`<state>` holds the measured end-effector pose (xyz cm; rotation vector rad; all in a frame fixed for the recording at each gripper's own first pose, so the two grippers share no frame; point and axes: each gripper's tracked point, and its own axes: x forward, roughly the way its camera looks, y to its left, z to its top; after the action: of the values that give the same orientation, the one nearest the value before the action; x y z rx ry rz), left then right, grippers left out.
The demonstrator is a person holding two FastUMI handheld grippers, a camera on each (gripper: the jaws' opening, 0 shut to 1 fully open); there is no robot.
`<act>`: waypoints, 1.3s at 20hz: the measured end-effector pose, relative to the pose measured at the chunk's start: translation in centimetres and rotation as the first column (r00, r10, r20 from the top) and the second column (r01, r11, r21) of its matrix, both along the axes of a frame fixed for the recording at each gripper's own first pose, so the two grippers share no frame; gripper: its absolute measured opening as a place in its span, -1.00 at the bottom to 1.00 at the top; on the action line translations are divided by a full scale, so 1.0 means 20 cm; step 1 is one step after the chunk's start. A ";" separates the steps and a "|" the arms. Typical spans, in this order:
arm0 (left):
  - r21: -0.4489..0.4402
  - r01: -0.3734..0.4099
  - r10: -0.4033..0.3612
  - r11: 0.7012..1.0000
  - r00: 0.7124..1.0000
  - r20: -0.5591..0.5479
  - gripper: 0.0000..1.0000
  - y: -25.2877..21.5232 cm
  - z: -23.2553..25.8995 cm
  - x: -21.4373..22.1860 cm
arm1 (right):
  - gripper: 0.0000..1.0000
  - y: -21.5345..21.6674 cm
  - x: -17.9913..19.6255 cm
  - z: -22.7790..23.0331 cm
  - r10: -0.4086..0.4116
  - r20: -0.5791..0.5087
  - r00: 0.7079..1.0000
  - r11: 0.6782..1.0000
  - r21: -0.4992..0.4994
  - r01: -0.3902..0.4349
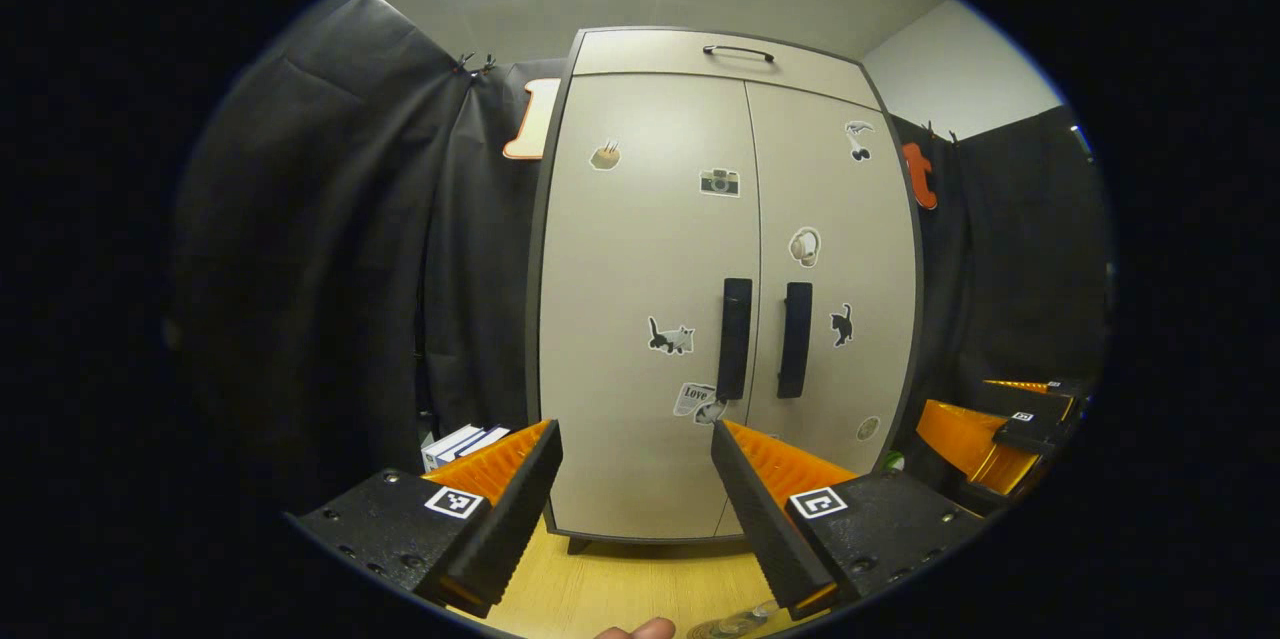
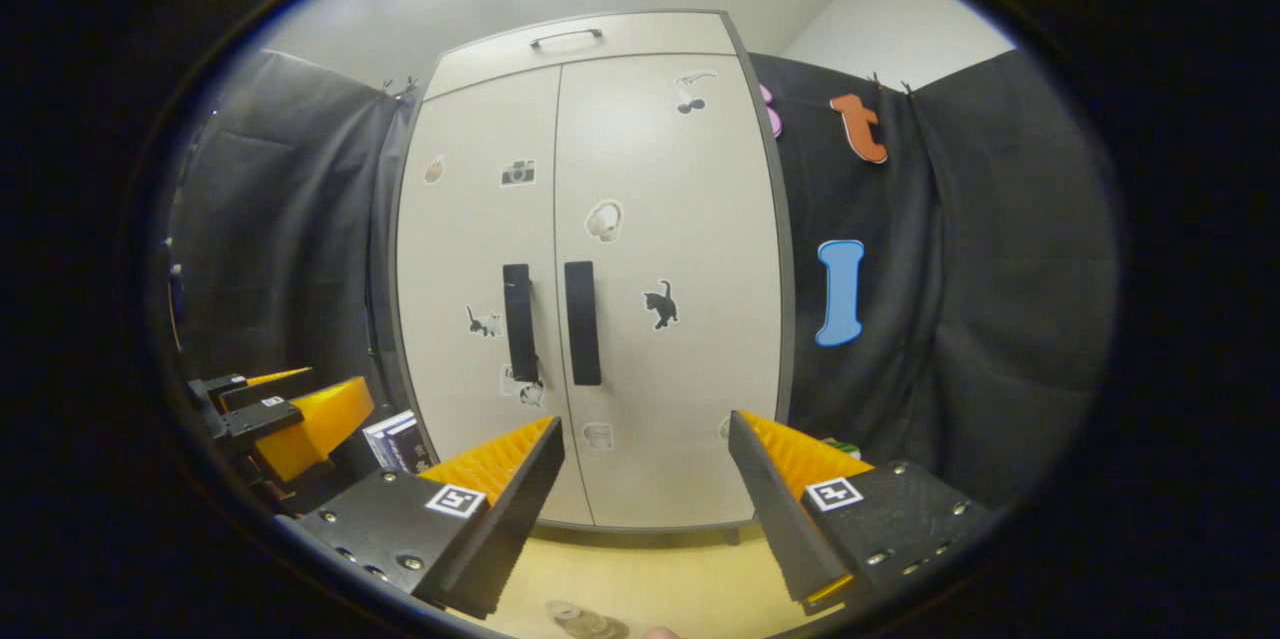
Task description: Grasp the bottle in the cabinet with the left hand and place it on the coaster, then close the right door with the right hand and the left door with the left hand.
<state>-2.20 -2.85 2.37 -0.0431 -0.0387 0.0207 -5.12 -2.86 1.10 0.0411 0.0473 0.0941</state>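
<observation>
While both cabinet doors (image 1: 650, 319) stand flush and closed, their insides are hidden. Low at the left gripper view's edge a clear glass object (image 1: 735, 625) is cut off, too partial to name. Left gripper (image 1: 635, 509) and right gripper (image 2: 645, 509) gape wide, empty, facing the smooth, stickered doors from well apart.

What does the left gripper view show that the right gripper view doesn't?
Left gripper view: the right gripper seen from the outside, low at the right edge, beside the cabinet.
Right gripper view: the left gripper seen from the outside, low at the left edge.
Both: the cabinet closed, its two dark handles side by side, stickers on its front, the wooden table below it, and each gripper's own fingers spread apart with nothing between them.
</observation>
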 end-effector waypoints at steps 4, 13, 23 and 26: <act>-0.010 0.003 -0.003 1.000 1.000 0.004 0.87 0.03 0.01 0.00 | 1.00 0.01 0.00 0.01 -0.014 0.006 1.000 1.000 -0.015 0.015; -0.004 0.035 -0.035 0.999 0.999 0.006 0.88 0.01 0.02 0.00 | 1.00 0.02 -0.01 0.02 -0.025 0.010 1.000 1.000 -0.007 0.025; 0.002 0.044 -0.044 0.999 0.999 0.007 0.87 0.01 0.03 -0.01 | 1.00 0.04 -0.03 0.03 -0.018 0.004 1.000 1.000 -0.002 0.018; 0.002 0.042 -0.042 0.999 0.999 0.012 0.87 0.01 0.04 -0.02 | 1.00 0.04 -0.03 0.03 -0.017 0.005 1.000 1.000 -0.002 0.017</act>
<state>-2.58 -2.57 3.21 -0.0420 -0.0494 -0.0219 -5.76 -2.14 1.66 0.0388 0.0421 0.0770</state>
